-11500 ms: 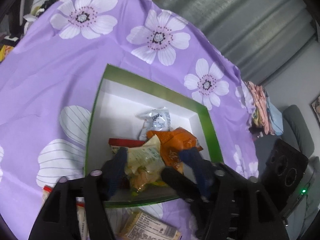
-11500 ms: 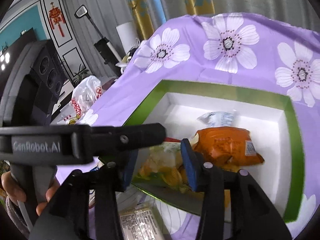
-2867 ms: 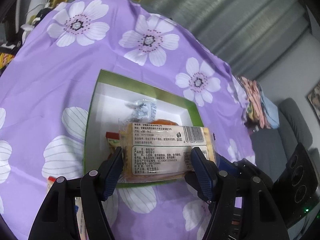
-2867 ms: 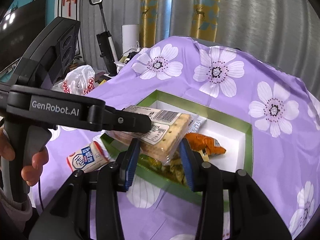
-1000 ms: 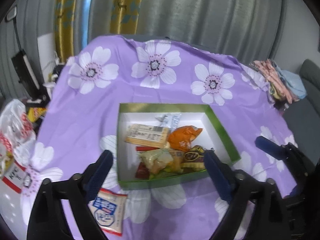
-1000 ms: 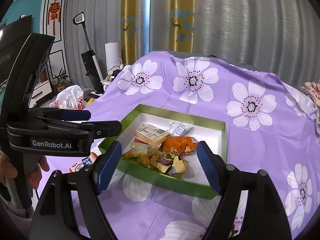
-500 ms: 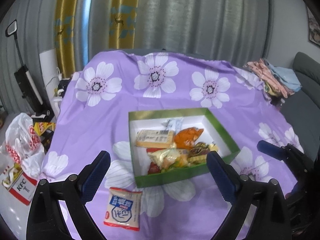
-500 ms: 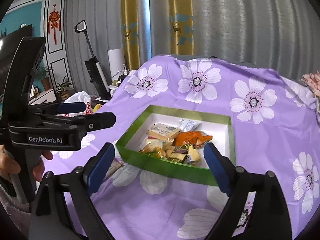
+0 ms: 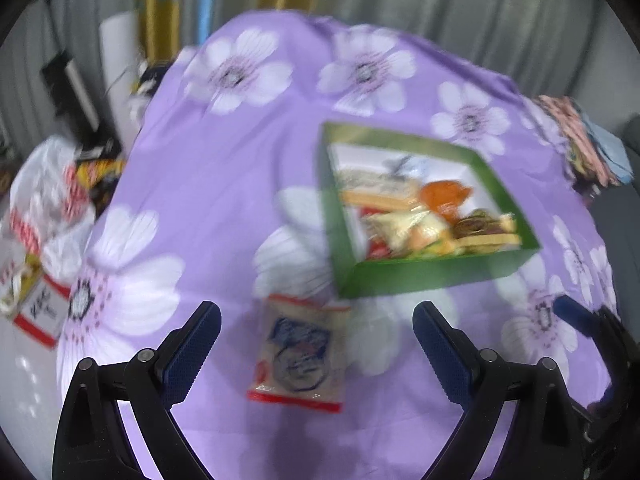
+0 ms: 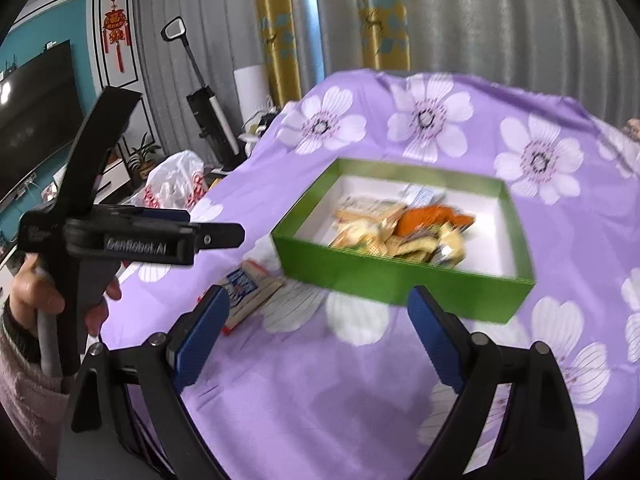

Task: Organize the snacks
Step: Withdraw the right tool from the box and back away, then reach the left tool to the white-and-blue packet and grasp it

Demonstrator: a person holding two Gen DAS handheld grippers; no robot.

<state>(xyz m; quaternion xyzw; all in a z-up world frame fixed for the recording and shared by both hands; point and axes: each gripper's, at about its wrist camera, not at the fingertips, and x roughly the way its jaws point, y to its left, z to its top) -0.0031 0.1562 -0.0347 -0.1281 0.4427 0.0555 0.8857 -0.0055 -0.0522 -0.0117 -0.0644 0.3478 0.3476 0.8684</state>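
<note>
On the purple floral cloth [image 9: 208, 184], most snacks already sit inside the green box [image 9: 432, 276], one biscuit packet [image 9: 300, 356] remains outside, left gripper [image 9: 316, 344] and right gripper [image 10: 318, 336] both gaping wide, empty.

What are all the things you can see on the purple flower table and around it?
box: one, green with white inside, on the tablecloth.
snacks in the box: a pile, orange, yellow and red, too blurred to count.
loose snack packet: one, white and blue with red edges, on the cloth just outside the box.
tablecloth: one, purple with white flowers.
plastic bag: one, white with red print, left of the table.
television: one, black, on the teal wall.
curtains: grey with gold bands, behind the table.
left gripper: black, blue fingers open above the loose packet.
right gripper: black, blue fingers open, empty.
</note>
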